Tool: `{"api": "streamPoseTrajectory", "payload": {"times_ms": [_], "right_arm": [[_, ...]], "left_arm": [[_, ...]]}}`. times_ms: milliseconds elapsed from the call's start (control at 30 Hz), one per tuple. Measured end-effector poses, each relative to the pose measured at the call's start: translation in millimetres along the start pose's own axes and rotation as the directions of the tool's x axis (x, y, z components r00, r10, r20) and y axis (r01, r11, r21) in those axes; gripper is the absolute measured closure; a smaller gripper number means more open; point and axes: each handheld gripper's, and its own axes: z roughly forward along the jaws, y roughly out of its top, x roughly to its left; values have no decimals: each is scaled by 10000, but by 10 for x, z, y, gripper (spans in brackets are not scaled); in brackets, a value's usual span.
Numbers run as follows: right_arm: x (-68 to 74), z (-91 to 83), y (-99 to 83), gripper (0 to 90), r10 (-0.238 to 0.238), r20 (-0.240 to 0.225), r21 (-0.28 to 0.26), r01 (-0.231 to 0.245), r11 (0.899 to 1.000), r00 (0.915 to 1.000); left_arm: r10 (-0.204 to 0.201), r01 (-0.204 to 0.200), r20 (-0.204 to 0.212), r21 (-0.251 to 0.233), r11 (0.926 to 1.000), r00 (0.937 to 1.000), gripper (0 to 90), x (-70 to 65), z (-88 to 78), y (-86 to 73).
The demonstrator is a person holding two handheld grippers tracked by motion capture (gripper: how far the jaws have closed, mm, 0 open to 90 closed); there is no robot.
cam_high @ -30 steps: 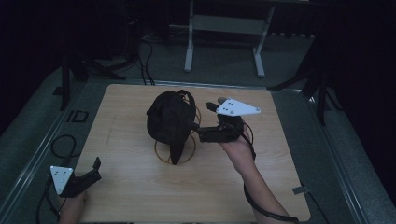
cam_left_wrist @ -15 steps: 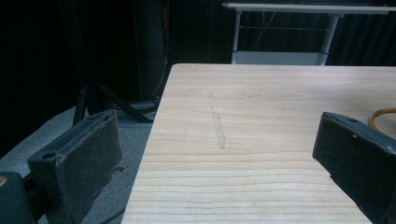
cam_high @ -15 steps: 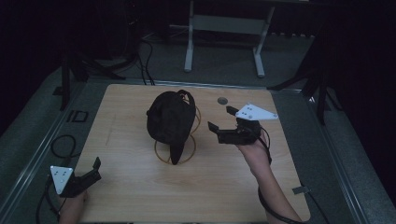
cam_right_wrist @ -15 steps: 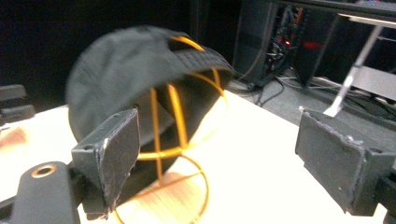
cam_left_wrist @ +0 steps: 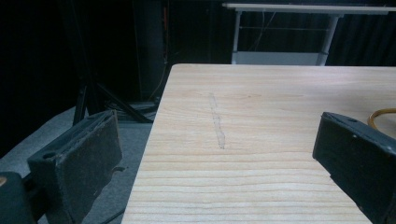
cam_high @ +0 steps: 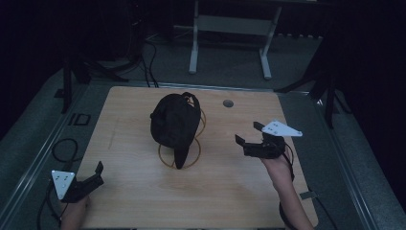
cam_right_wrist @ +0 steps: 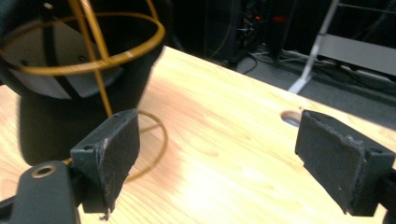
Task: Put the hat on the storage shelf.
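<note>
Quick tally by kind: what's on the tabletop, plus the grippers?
Black cap: 1, sitting on the stand
Gold wire stand: 1
Grippers: 2, left gripper and right gripper, both empty with jaws apart
Total: 4

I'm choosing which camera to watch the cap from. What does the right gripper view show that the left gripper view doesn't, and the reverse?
Right gripper view: the black cap on its gold wire stand, seen from underneath, and a round hole in the table. Left gripper view: a faint scratch on the wood and the table's left edge, with a sliver of the stand's base ring. Both: open black jaws over the wooden table.
</note>
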Motion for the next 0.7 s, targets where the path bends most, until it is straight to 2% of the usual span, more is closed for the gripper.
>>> {"api": "streamPoseTrajectory", "payload": {"times_ms": [400,433,500,633,700], "right_arm": [[-311,-180,-577,136,412,1085,507,-469,9976,9932],[-311,-180,-577,136,412,1085,507,-469,9976,9932],[-397,-230,-720,137,723,1327,592,-807,9950,9885],[-478,-287,-841,137,925,1632,606,-1035,9928,9823],[-542,-340,-929,138,1105,1935,628,-1248,9902,9748]], "left_arm": [[6,-6,-16,-12,10000,10000,17,-2,-1,0],[6,-6,-16,-12,10000,10000,17,-2,-1,0],[6,-6,-24,-11,10000,10000,17,-2,-1,0],[-1,1,-27,-9,10000,10000,17,-3,-1,0],[26,-26,-29,-5,10000,10000,17,-2,-2,0]]}}
